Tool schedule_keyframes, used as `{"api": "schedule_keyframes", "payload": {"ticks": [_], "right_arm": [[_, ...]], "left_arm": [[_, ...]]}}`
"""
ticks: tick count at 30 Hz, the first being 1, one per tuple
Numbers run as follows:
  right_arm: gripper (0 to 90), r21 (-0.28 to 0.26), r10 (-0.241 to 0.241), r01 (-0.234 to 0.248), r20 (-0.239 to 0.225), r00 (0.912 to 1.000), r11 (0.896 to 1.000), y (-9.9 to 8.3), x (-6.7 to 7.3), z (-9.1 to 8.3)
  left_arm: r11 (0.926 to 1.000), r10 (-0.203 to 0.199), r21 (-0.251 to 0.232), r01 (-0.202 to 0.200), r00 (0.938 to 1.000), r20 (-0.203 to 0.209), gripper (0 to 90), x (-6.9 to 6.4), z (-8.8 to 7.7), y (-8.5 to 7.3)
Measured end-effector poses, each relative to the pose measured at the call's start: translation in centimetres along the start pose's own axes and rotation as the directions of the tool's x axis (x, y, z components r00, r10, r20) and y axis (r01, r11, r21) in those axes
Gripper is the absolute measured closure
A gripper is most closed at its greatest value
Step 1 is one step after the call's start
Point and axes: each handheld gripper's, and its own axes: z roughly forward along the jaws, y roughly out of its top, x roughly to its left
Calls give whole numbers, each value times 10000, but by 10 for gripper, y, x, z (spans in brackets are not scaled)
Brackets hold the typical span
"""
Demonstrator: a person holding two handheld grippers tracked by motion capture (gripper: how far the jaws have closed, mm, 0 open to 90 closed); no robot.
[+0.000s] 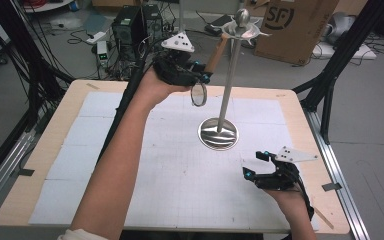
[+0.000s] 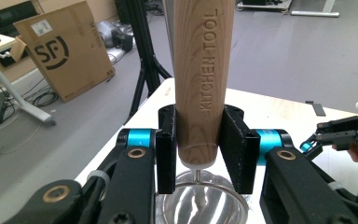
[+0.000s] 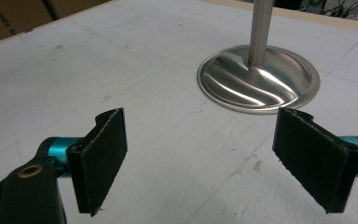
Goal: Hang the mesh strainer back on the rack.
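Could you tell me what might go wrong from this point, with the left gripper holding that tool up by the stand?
1. The left gripper holds the wooden handle near its lower end only, so the tool may pivot or slip between the jaws.
2. The stand is tall on a small base; a knock near its top could tip it.
3. The right gripper rests open, away from the base, so nothing steadies the stand.

Grey floor [image 1: 370,100] behind the table [image 1: 45,150], cardboard box [image 1: 295,25] (printed "SF"), black cases, perhaps computers [image 1: 135,25].

Robotics lab, black tripod legs [image 1: 337,60], cable bundles [image 1: 10,55], computer towers [image 1: 130,25], shipping carton [image 1: 295,27], grey floor beyond the gridded counter [image 1: 180,170]
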Motion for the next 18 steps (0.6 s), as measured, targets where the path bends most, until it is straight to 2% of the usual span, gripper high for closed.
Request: {"api": "schedule_keyframes", "payload": {"ticks": [2,10,13,18], "right_arm": [[170,9,11,-11,4,10000,10000,0,0,0],[169,-8,-29,29,1,10000,10000,0,0,0],[169,9,-19,19,-6,10000,10000,0,0,-1],[170,16,-15,15,-7,10000,10000,0,0,-1]], "left_arm": [[10000,-34,36,34,9999,114,681,0,2,-1],[9999,105,95,-106,9999,40,671,-1,4,-1],[9997,144,215,-142,9998,-97,611,-3,5,-1],[9995,127,280,-127,9999,26,572,-4,4,-3]]}}
